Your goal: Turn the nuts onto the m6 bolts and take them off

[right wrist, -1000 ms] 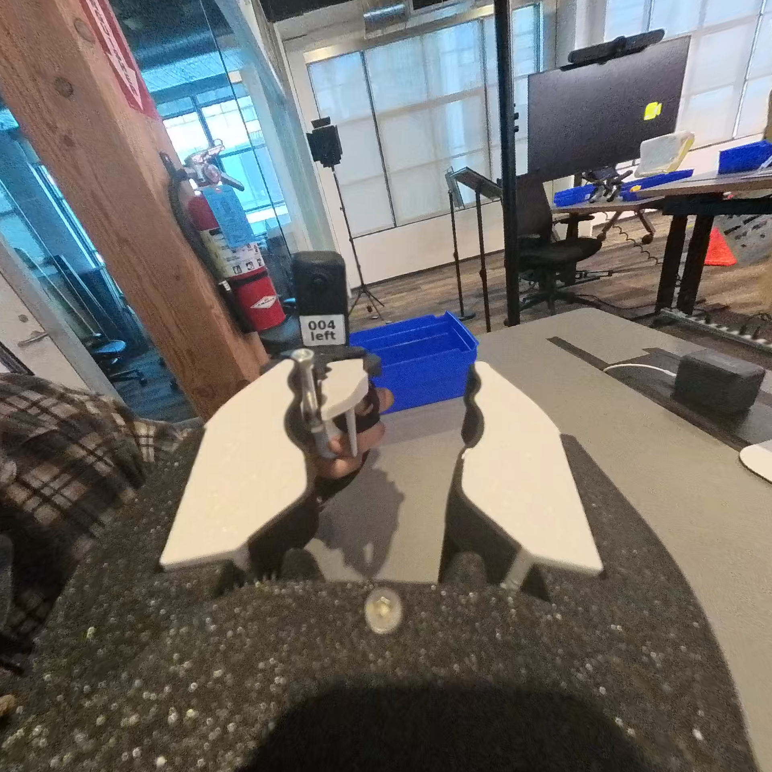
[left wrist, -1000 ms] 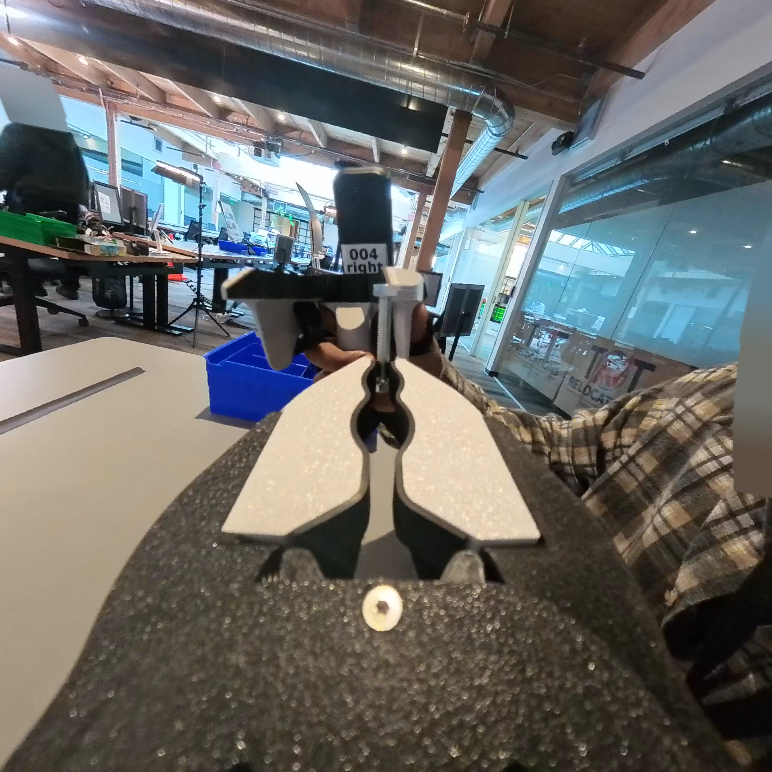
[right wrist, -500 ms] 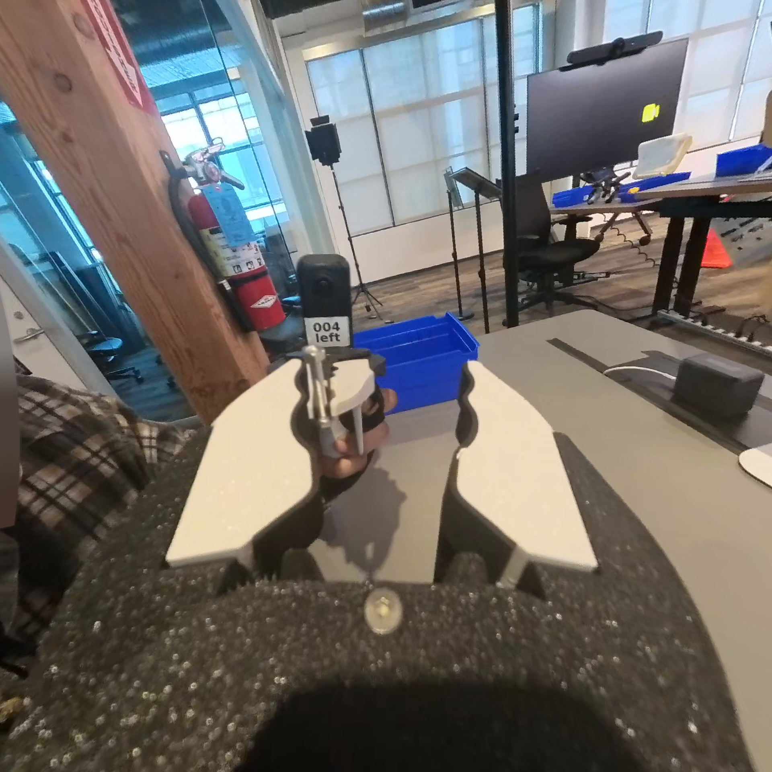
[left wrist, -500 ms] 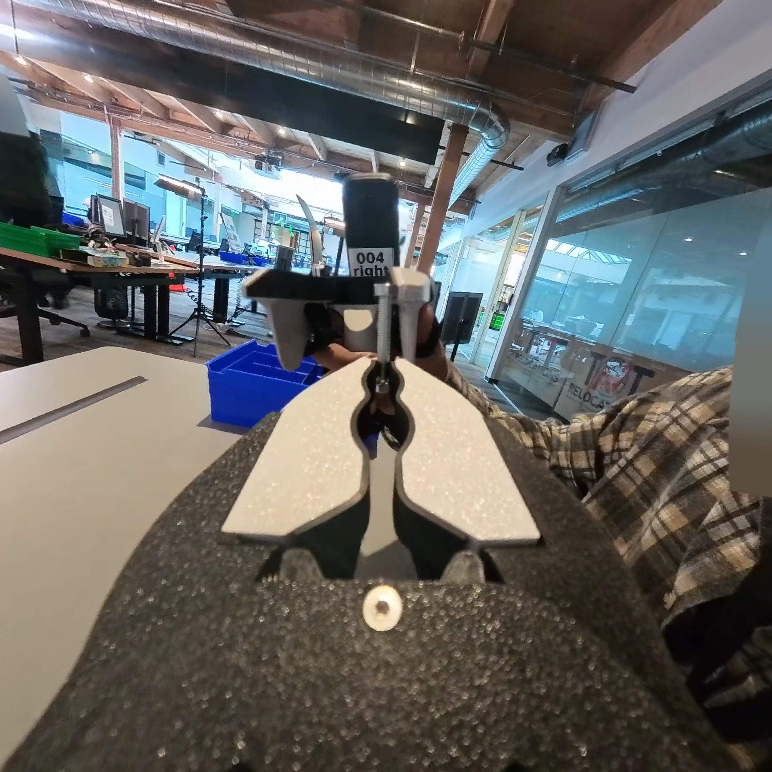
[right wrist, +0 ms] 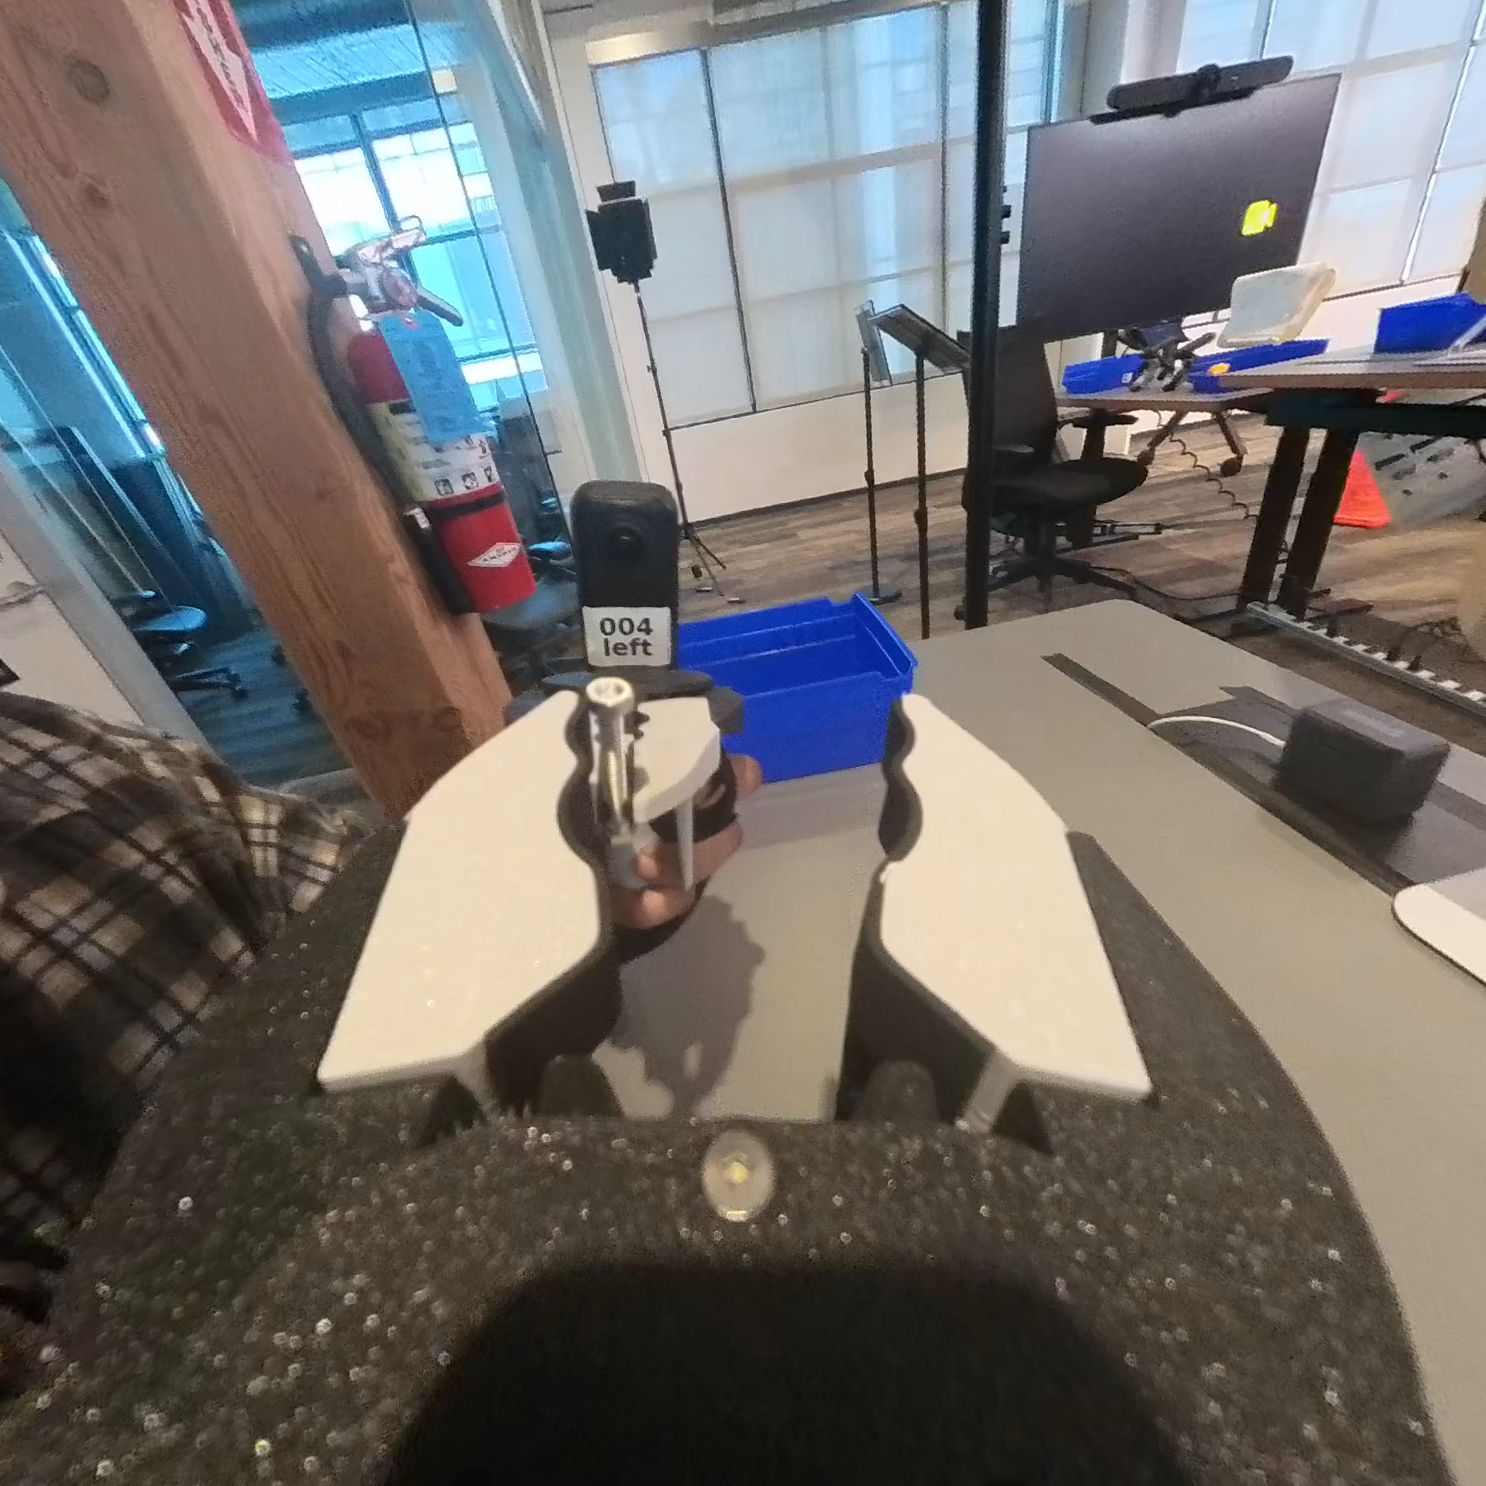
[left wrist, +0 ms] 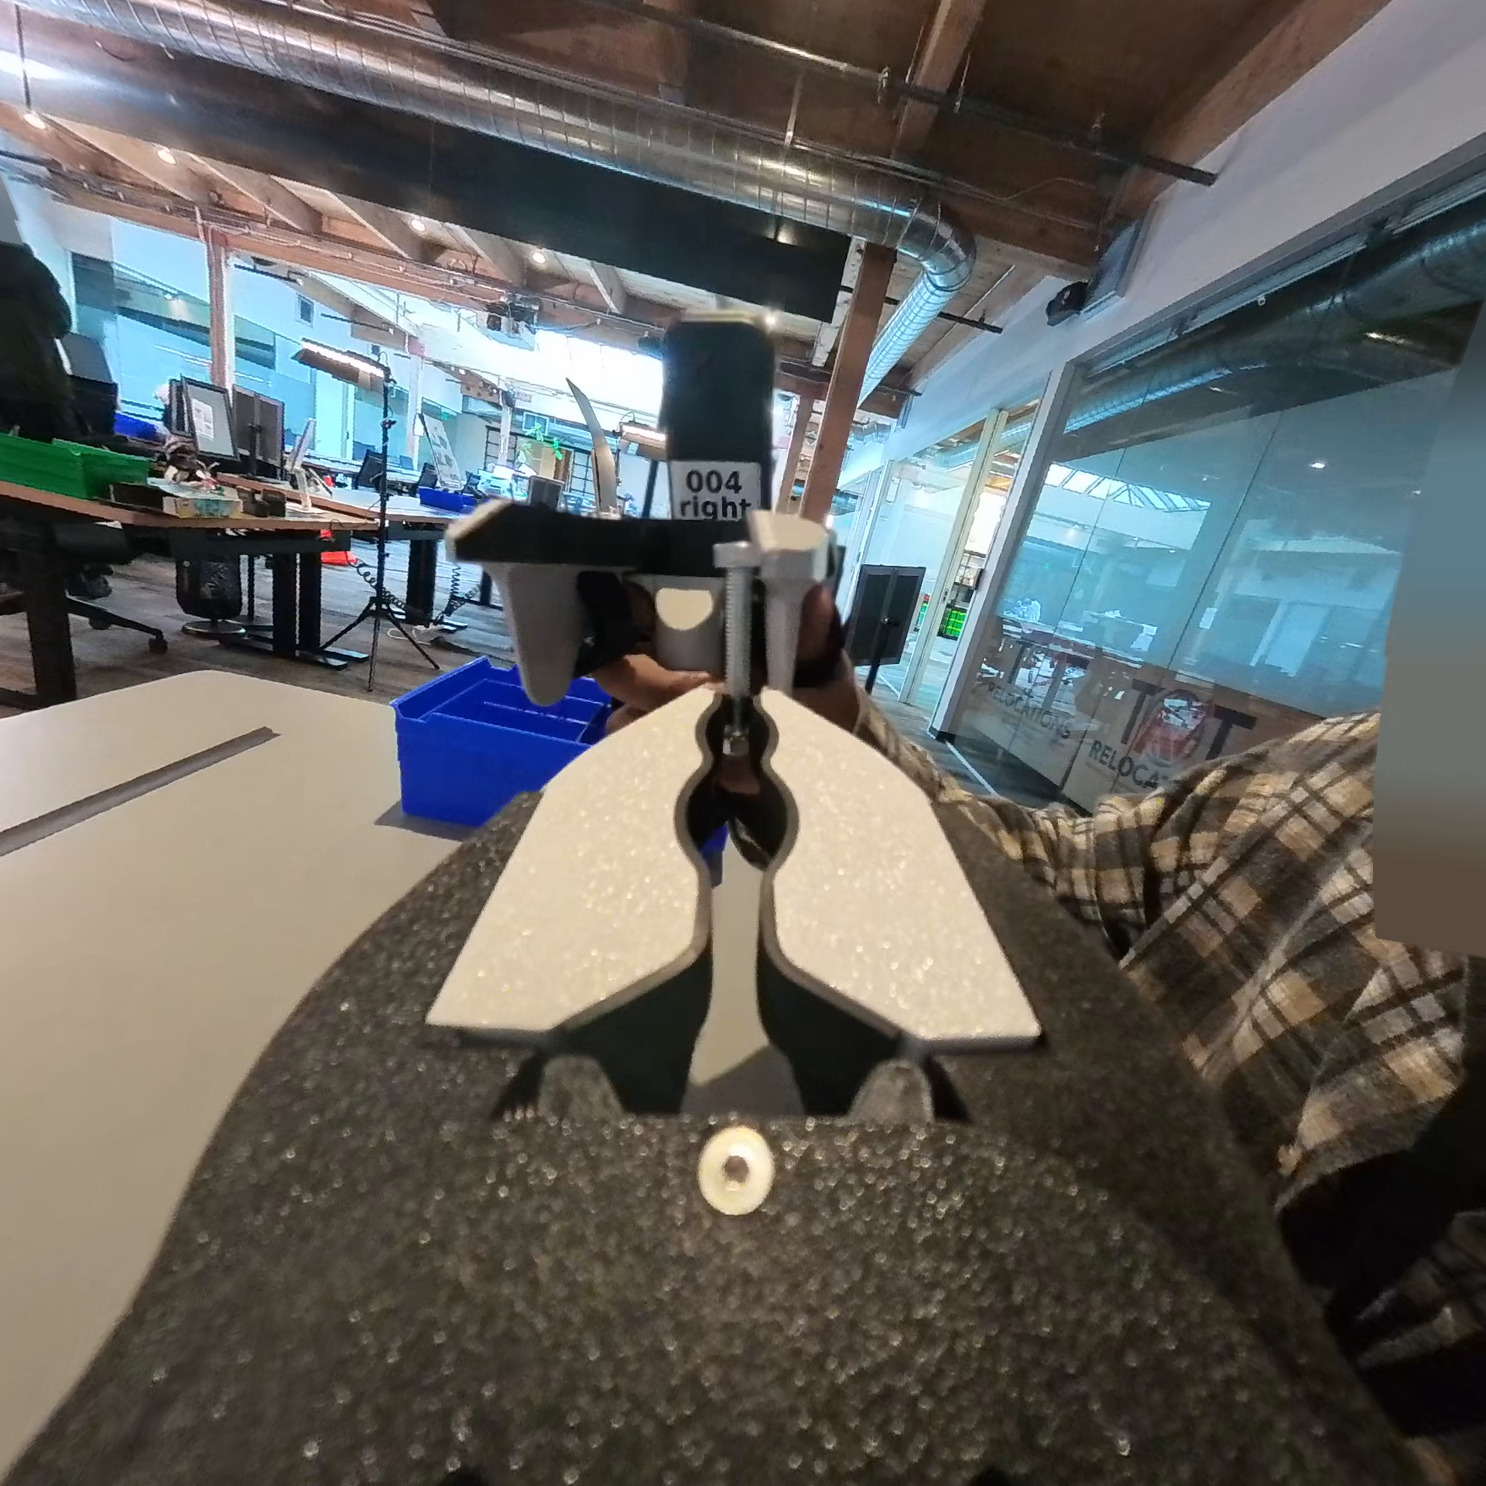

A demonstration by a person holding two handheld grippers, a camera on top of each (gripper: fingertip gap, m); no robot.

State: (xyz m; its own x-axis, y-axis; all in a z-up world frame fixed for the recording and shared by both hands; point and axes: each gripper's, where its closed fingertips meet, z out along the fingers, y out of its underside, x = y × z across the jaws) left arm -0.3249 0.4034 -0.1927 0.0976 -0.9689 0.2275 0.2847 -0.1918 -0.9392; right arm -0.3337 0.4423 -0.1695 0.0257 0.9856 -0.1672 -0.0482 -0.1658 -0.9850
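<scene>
The left gripper [left wrist: 736, 728] points forward above the grey table [left wrist: 161, 884], its tips clamped on the threaded lower end of a silver bolt [left wrist: 738, 643] that stands upright, head on top; beyond, the right gripper [right wrist: 736, 772] faces it with fingers spread wide, one fingertip [left wrist: 792, 619] just beside the bolt

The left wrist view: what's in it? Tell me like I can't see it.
The left gripper pinches the bottom of a silver bolt that points straight up. The open right gripper faces it, above a gray table with a blue bin.
</scene>
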